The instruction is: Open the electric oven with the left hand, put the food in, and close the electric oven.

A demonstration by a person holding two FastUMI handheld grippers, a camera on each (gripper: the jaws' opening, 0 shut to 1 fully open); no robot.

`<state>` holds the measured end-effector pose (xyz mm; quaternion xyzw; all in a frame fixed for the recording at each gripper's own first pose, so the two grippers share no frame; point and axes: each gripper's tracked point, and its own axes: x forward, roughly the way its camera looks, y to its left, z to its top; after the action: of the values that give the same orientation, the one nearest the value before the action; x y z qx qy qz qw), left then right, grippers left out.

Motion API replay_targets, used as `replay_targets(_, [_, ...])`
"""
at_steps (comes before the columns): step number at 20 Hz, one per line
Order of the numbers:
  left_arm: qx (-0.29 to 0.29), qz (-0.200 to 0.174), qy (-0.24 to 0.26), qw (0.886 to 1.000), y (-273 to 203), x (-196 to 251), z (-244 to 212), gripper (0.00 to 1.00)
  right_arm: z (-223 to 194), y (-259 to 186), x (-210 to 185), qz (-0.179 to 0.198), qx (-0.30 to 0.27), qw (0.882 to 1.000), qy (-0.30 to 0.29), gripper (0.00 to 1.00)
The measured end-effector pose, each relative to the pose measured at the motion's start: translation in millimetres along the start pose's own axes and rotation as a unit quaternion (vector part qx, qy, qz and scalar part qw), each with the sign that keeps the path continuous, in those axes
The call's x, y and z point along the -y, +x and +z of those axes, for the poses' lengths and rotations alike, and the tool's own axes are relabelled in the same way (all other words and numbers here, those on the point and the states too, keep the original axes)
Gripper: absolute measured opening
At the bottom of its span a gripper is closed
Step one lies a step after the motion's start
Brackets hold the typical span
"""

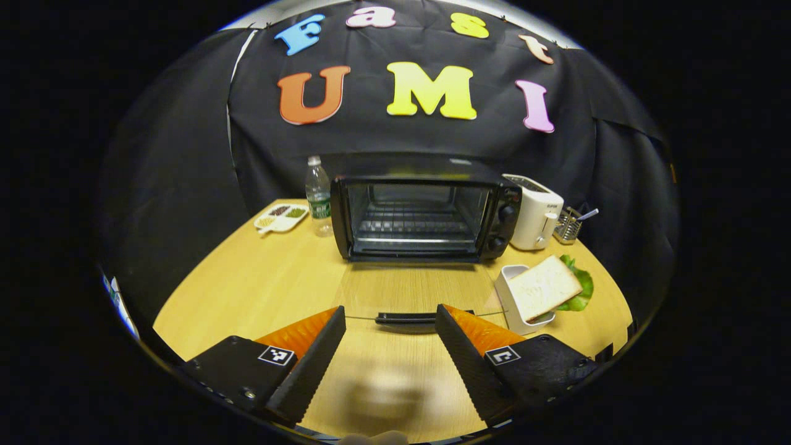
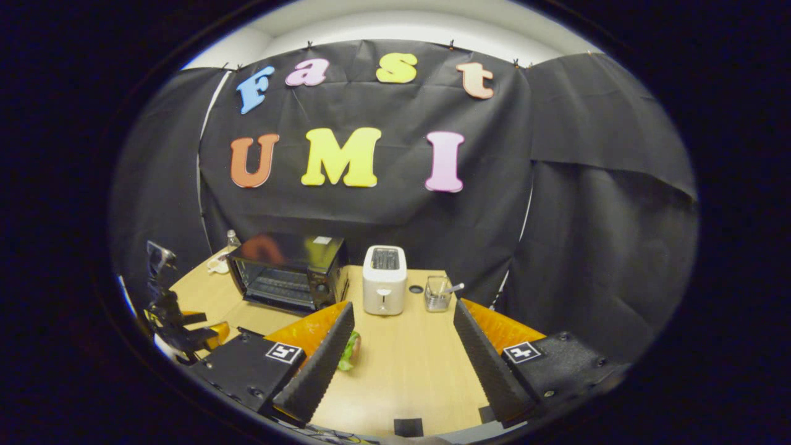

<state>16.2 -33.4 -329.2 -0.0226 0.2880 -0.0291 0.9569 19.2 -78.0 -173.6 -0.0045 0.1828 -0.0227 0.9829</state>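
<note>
Left gripper view: oven (image 1: 423, 213) at bench (image 1: 247, 290) rear, glass door (image 1: 411, 290) dropped flat, handle (image 1: 406, 318) nearest, cavity clear for loading. Left tongs (image 1: 390, 346) spread wide, empty, just short of handle. Bread slice (image 1: 544, 287) propped in white holder (image 1: 508, 296) right of door, within easy reach.

Right gripper view: right tongs (image 2: 401, 352) wide apart, empty, over bench, toaster (image 2: 384, 287) ahead, oven to its left; likely waiting to fetch bread.
</note>
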Motion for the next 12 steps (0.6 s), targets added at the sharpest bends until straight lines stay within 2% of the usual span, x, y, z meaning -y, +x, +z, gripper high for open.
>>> replay_targets(1, [0.021, -0.004, 0.004, 1.0, -17, -3, 17, 0.96, -14, 8, -4, 0.004, -0.011, 1.0, -0.004, 0.95])
replay_targets(3, [0.067, -0.007, 0.01, 0.998, -48, -12, 50, 0.96, -40, 20, -16, 0.017, -0.029, 0.999, -0.007, 0.96])
replay_targets(4, [0.086, -0.007, 0.013, 0.996, -64, -16, 65, 0.96, -56, 27, -24, 0.029, -0.041, 0.999, -0.005, 1.0])
replay_targets(5, [0.107, -0.008, 0.015, 0.994, -81, -19, 80, 0.96, -70, 35, -33, 0.042, -0.054, 0.998, -0.002, 1.0])
replay_targets(6, [0.13, -0.008, 0.017, 0.991, -99, -20, 93, 0.96, -86, 43, -41, 0.054, -0.067, 0.996, 0.003, 0.96])
replay_targets(8, [0.159, -0.004, 0.013, 0.987, -125, -23, 117, 0.96, -111, 60, -57, 0.081, -0.094, 0.992, 0.015, 0.96])
replay_targets(9, [0.173, -0.004, 0.01, 0.985, -136, -21, 128, 0.96, -121, 70, -67, 0.097, -0.104, 0.99, 0.018, 1.0])
replay_targets(11, [0.187, 0.006, 0.007, 0.982, -155, -21, 144, 0.96, -136, 89, -82, 0.123, -0.121, 0.985, 0.027, 1.0])
replay_targets(12, [0.193, 0.009, 0.003, 0.981, -164, -19, 151, 0.96, -143, 98, -87, 0.133, -0.127, 0.982, 0.035, 0.96])
